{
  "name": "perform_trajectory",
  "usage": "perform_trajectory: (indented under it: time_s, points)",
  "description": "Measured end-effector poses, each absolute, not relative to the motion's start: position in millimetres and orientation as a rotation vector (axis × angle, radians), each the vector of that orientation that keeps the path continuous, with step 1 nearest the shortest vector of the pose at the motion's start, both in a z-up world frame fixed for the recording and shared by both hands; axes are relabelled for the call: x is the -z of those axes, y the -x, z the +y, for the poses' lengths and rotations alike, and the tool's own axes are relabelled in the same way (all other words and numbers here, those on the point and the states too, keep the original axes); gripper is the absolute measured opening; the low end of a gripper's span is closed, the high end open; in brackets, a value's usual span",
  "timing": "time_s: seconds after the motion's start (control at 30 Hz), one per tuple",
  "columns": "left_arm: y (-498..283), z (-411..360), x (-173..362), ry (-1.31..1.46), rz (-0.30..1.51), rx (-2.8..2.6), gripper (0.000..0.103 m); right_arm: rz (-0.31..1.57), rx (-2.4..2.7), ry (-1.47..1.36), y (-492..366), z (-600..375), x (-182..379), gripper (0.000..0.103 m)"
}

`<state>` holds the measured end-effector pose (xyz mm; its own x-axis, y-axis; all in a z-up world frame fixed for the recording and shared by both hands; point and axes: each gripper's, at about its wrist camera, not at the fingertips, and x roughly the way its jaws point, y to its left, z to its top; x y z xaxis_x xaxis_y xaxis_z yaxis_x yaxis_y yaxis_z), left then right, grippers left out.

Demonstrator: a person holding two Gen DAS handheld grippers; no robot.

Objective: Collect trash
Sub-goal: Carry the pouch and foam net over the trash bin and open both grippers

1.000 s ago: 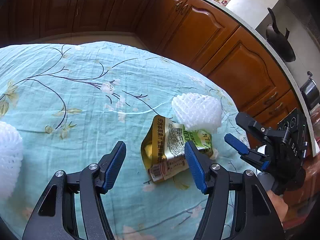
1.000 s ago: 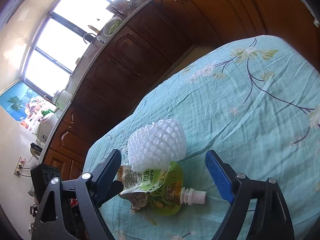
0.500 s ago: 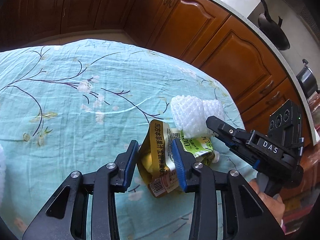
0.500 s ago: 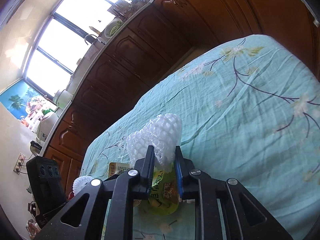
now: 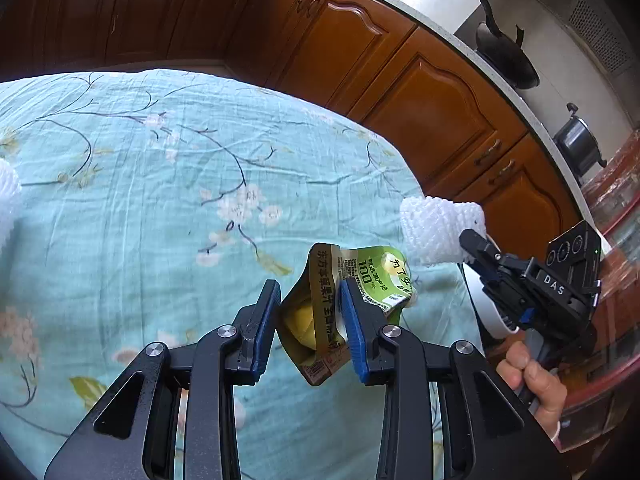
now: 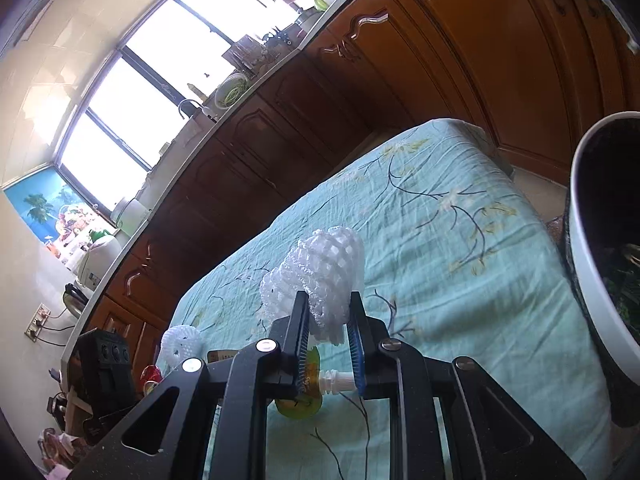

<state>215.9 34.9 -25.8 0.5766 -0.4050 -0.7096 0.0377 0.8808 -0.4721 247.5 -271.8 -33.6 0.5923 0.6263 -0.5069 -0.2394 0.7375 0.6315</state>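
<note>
Two pieces of trash are already off the table, one in each claw. The left gripper (image 5: 310, 326) has its blue pads pinched on the crumpled juice pouch (image 5: 344, 304), which hangs with its long axis roughly upright between the fingers, its green printed face turned toward the right. The right gripper (image 6: 329, 346) is clamped narrow on the white foam fruit net (image 6: 320, 276), whose length runs forward out of the fingers, away from the hand. From where the right one looks, the white trash bin (image 6: 596, 280) stands just off the edge of the teal flowered tablecloth (image 6: 440, 240), on its right side, mouth tipped toward the camera. So the bin lies nearer the right gripper, and I would judge that net goes in first, with a swing rightward; the pouch has farther to travel across. A second foam net (image 6: 179, 342) sits at the far left end of the cloth, well apart from both claws.
</note>
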Motion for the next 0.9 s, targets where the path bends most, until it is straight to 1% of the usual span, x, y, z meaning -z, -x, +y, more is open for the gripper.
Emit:
perform_trajectory:
  time_s: [0.2, 0.4, 0.9]
  points:
    - [-195.8, 21.3, 31.4, 0.446, 0.948, 0.294, 0.030, 0.753, -0.514, -0.544, -225.0, -286.7, 26.6, 0.018]
    - [-184.3, 2.5, 12.7, 0.435, 0.903, 0.337, 0.029, 0.708, -0.471, -0.540, -205.3, -310.1, 16.9, 0.018]
    - [-197.0, -76.5, -16.4, 0.357, 0.858, 0.470, 0.029, 0.611, -0.256, -0.535, -174.1, -402.5, 11.5, 0.018]
